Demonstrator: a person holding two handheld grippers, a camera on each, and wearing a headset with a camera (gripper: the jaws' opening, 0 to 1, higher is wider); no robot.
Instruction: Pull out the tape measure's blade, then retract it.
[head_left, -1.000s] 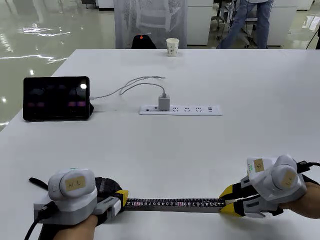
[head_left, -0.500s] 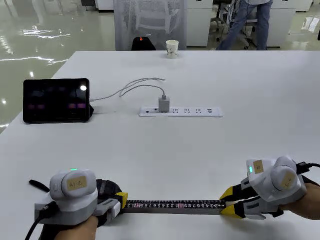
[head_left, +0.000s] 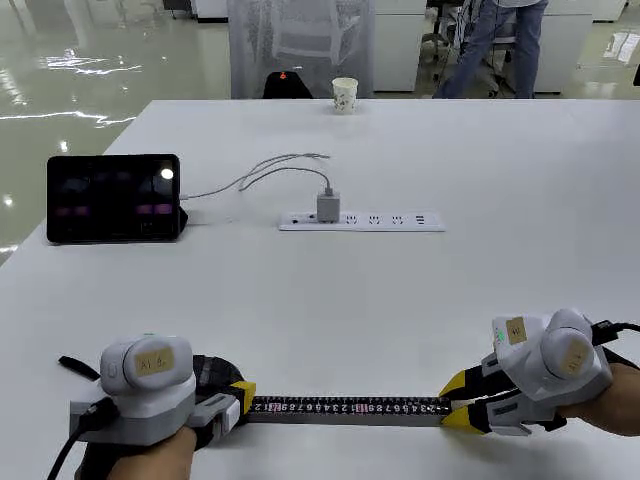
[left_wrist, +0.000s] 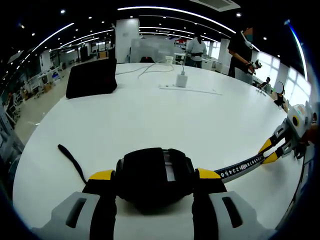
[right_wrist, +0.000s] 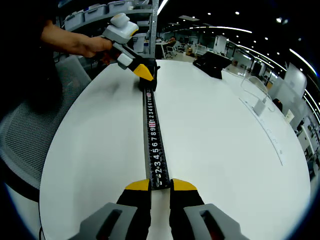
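Observation:
The black tape measure case (left_wrist: 155, 172) sits between the yellow-tipped jaws of my left gripper (left_wrist: 156, 175), which is shut on it near the table's front left (head_left: 215, 385). Its dark blade (head_left: 345, 406) with white numbers lies flat on the white table, running right to my right gripper (head_left: 458, 400). In the right gripper view the blade (right_wrist: 152, 142) stretches away from my right gripper (right_wrist: 160, 186), shut on the blade's tip, toward the left gripper (right_wrist: 134, 62) at the far end. A black wrist strap (left_wrist: 72, 162) trails from the case.
A dark tablet (head_left: 113, 197) stands at the left. A white power strip (head_left: 362, 221) with a plugged charger (head_left: 328, 205) and cables lies mid-table. A paper cup (head_left: 345, 94) stands at the far edge. A person (head_left: 497, 40) stands beyond the table.
None of note: the blade stays pulled out at about the same length and both grippers hold their places; only the camera shifted slightly.

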